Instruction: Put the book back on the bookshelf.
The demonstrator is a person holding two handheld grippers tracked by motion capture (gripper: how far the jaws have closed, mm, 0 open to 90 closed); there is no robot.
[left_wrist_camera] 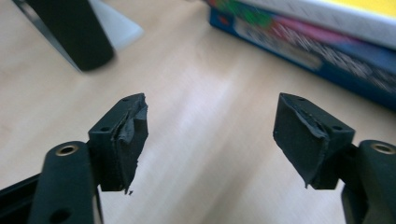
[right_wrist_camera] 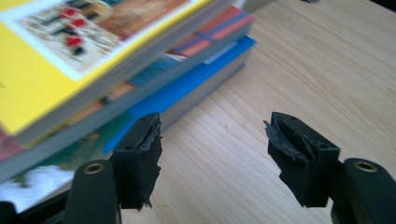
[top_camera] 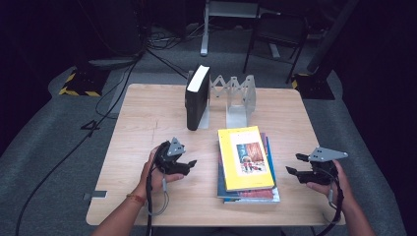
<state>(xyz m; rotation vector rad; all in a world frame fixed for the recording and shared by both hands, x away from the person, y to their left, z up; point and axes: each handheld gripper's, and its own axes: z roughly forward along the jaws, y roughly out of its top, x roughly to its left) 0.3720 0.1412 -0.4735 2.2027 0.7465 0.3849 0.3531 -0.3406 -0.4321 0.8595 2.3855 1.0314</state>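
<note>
Yellow-covered book [top_camera: 245,157] topped the stack of books [right_wrist_camera: 140,88] lying between both grippers on the table [top_camera: 147,123]; the left gripper [top_camera: 189,166] and right gripper [top_camera: 293,163] each stood apart, holding nothing, flanking it

You are looking down and forward from above your side of the table [top_camera: 147,128]. Each gripper camera is riding low and close over the wood, both facing the book stack [top_camera: 246,160], which all three views are sharing.
</note>
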